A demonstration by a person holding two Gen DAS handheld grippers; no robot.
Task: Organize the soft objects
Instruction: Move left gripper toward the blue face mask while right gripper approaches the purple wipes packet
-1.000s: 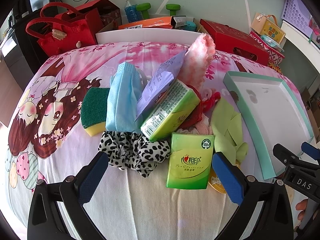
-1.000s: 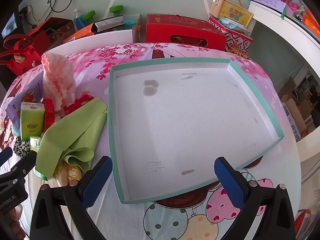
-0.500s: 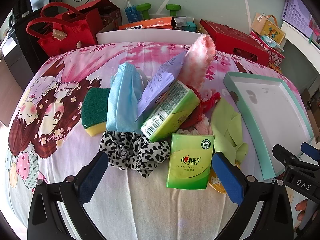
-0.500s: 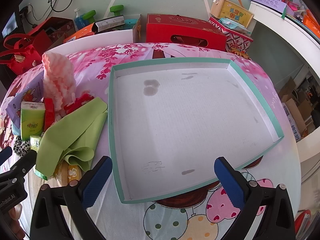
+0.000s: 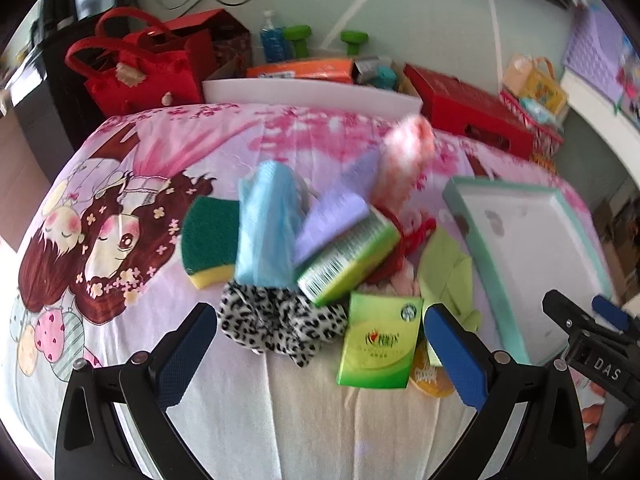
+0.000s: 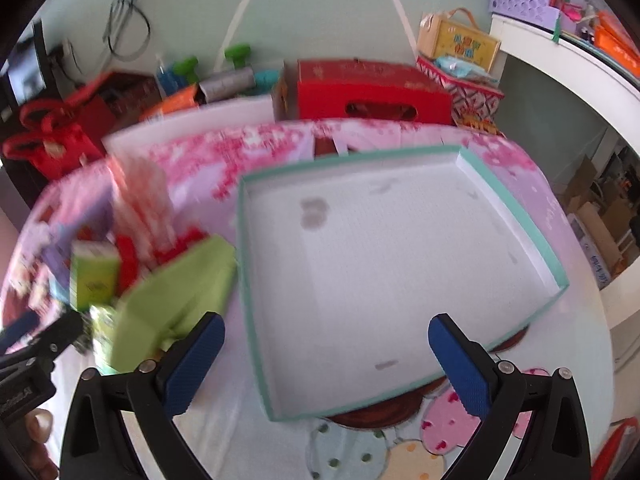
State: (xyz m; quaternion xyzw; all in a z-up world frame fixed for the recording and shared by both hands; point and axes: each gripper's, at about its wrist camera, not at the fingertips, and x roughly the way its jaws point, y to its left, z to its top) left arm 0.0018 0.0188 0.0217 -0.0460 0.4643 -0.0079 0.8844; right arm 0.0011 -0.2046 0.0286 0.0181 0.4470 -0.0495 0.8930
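Observation:
A pile of soft things lies on the cartoon bedsheet: a leopard scrunchie (image 5: pixel 276 322), a green-and-yellow sponge (image 5: pixel 208 236), a blue cloth (image 5: pixel 266 228), green tissue packs (image 5: pixel 380 344), a lime cloth (image 5: pixel 448 268) and a pink fluffy item (image 5: pixel 408 160). My left gripper (image 5: pixel 320 344) is open and empty just in front of the scrunchie. My right gripper (image 6: pixel 326 356) is open and empty over the near edge of the empty teal-rimmed tray (image 6: pixel 556 276), which also shows in the left wrist view (image 5: pixel 460 208).
Red bags (image 5: pixel 136 68), a red box (image 5: pixel 468 112), an orange box (image 5: pixel 300 70) and a white board (image 5: pixel 308 94) stand behind the table. The lime cloth (image 6: pixel 176 292) lies against the tray's left wall. A white shelf (image 6: pixel 568 64) is at the right.
Both views are now blurred by motion. The right gripper has swung left and a little back from the tray. The left gripper has shifted slightly. Both stay open.

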